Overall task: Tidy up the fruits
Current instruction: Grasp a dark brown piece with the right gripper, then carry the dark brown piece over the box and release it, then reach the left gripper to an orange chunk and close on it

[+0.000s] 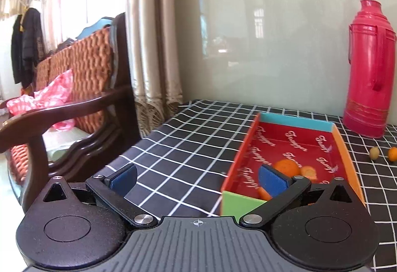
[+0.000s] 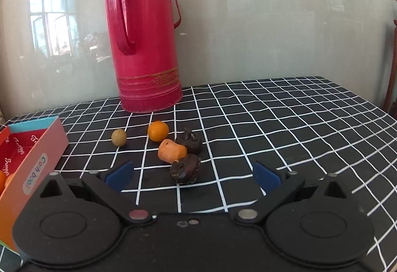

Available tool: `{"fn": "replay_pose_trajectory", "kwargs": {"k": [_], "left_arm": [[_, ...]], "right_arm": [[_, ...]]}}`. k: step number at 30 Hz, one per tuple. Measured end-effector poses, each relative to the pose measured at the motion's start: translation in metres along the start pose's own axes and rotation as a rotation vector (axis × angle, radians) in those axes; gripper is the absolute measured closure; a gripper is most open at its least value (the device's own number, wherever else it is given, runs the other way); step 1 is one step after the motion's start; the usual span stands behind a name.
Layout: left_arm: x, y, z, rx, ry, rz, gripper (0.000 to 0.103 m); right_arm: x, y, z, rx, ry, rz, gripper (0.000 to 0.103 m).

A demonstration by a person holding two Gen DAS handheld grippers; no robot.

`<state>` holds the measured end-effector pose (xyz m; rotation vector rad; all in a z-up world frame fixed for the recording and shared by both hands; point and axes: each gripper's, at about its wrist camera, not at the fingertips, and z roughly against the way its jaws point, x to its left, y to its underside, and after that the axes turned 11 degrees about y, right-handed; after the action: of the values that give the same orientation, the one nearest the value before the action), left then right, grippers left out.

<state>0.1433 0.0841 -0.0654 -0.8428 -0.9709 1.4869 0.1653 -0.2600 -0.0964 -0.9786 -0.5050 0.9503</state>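
Fruit sorting underway: both hand-held grippers gape with nothing between the pads.

The left hand-held gripper (image 1: 197, 181) hangs wide apart beside the shallow cardboard box (image 1: 346, 148), where glossy orange fruits (image 1: 287, 167) lie on its printed red floor. The right hand-held gripper (image 2: 193, 176), jaws spread, faces the loose pile in front of the ribbed red plastic thermos (image 2: 146, 31): a knobbly dark mangosteen (image 2: 184, 169) nearest, an orange wedge-shaped piece (image 2: 171, 151) touching it, a second mangosteen (image 2: 189, 141), a smooth round orange (image 2: 158, 131) and a small dull greenish fruit (image 2: 118, 137) towards the box. Closing on the nearest mangosteen could nudge the touching piece, and the round fruits would likely roll across the checked cloth of the tabletop (image 2: 285, 123).
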Motion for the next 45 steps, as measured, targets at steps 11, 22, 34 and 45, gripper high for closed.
{"fn": "replay_pose_trajectory", "kwargs": {"k": [11,22,34,45], "left_arm": [[0.02,0.004,-0.004,0.005,-0.027,0.028,0.0],[0.028,0.004,-0.009,0.025,-0.029,0.069,0.0],[0.039,0.009,-0.011,0.043,-0.071,0.093,0.0],[0.05,0.012,-0.009,0.051,-0.105,0.081,0.0]], "right_arm": [[0.007,-0.002,-0.049,0.129,0.016,0.029,0.038],[0.02,0.001,-0.034,0.081,-0.05,0.076,0.077],[0.081,-0.002,0.058,-0.111,-0.562,0.143,0.077],[0.148,0.021,0.079,-0.072,-0.711,0.313,0.063]]}}
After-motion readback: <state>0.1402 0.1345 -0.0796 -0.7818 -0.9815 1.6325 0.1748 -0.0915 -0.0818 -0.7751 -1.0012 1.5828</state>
